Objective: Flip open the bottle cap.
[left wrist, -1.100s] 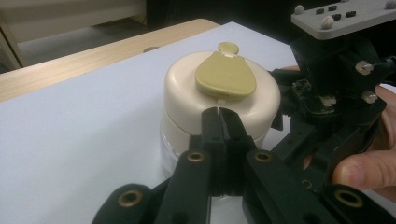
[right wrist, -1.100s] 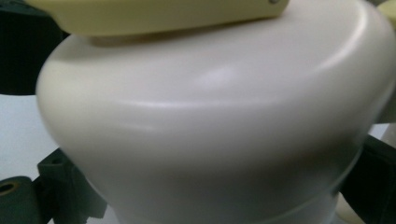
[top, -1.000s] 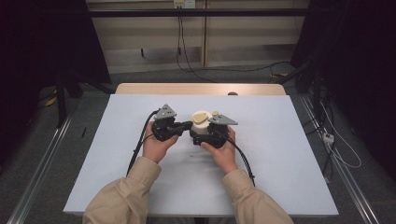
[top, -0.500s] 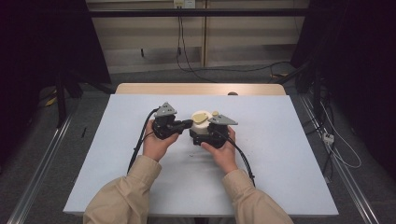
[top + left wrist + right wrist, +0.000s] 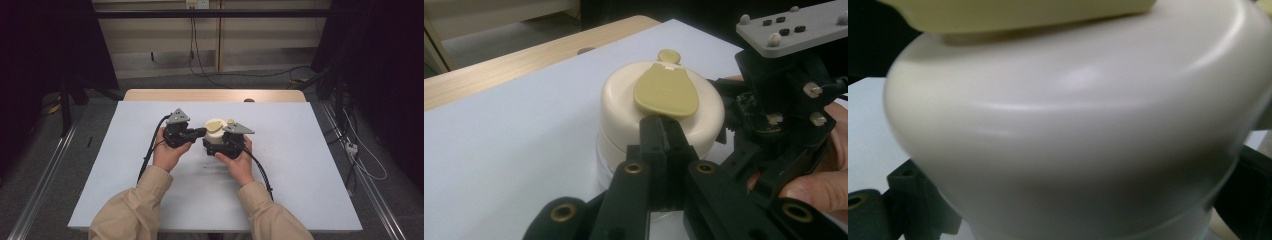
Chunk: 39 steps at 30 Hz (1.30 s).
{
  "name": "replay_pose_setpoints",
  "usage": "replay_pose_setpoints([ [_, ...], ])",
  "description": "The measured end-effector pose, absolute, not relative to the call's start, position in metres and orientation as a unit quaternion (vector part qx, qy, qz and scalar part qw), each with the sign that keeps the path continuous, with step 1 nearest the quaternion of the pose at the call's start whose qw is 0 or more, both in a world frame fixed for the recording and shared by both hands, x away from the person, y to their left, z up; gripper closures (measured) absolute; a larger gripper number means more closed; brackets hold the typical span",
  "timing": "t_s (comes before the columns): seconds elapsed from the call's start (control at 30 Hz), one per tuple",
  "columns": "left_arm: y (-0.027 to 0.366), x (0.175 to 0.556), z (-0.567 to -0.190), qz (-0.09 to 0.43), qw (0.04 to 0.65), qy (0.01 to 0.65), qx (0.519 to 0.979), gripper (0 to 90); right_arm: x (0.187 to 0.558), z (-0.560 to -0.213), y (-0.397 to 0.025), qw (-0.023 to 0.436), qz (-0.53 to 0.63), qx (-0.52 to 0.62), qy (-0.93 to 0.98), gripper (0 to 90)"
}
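Cream plastic marks the thing in hand: a round, domed container (image 5: 216,131) standing on the pale blue table (image 5: 300,165) a little back from its middle, well away from every edge. In the high view the left gripper (image 5: 197,132) reaches toward it from the left, tips at its side, while the right gripper (image 5: 217,140) sits right against its near side, under a grey three-cornered plate. Both hands and the black gripper bodies cover the container's lower part, so its base cannot be made out there. A tan wooden strip (image 5: 215,95) runs along the table's far edge.

From the left gripper view the container (image 5: 624,110) is clearer: a cream lid with a yellowish flip tab (image 5: 666,90) lying flat on top, and below the lid a paler band, mostly hidden behind the jaws. The left gripper (image 5: 660,131) has its jaws pressed together with nothing between them, tips resting at the lid's near rim. The right gripper (image 5: 734,115) stands to the right, touching the container's side, its fingertips hidden behind the lid.

The right gripper view is very close and blurred: the cream lid (image 5: 1073,125) spreads nearly edge to edge, the tab (image 5: 1018,12) cut off at the top. Dark jaw parts flank the container at the lower left and right corners, so the jaws stand apart around it; whether they press on it cannot be told.
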<state>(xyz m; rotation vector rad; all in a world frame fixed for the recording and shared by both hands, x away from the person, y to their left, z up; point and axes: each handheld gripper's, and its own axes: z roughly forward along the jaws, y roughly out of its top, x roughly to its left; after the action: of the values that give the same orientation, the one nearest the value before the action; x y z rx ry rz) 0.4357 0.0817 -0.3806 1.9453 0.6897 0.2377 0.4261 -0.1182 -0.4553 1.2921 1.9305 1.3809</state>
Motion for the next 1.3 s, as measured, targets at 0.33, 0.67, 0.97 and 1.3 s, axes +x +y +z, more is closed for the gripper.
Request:
replay_pose_setpoints([
  [0.33,0.079,0.437,-0.375,0.097,0.504,0.284,0.81,90.0,0.426,-0.456,-0.118,0.219,0.499,0.465,0.698,3.1],
  [0.67,0.08,0.439,-0.375,0.096,0.502,0.284,0.811,90.0,0.426,-0.456,-0.118,0.219,0.499,0.465,0.698,3.0],
  [0.97,0.078,0.44,-0.372,0.093,0.506,0.285,0.809,90.0,0.426,-0.456,-0.118,0.219,0.499,0.465,0.698,2.9],
  [1.3,0.077,0.441,-0.368,0.095,0.504,0.284,0.81,90.0,0.426,-0.457,-0.117,0.221,0.497,0.464,0.699,2.8],
])
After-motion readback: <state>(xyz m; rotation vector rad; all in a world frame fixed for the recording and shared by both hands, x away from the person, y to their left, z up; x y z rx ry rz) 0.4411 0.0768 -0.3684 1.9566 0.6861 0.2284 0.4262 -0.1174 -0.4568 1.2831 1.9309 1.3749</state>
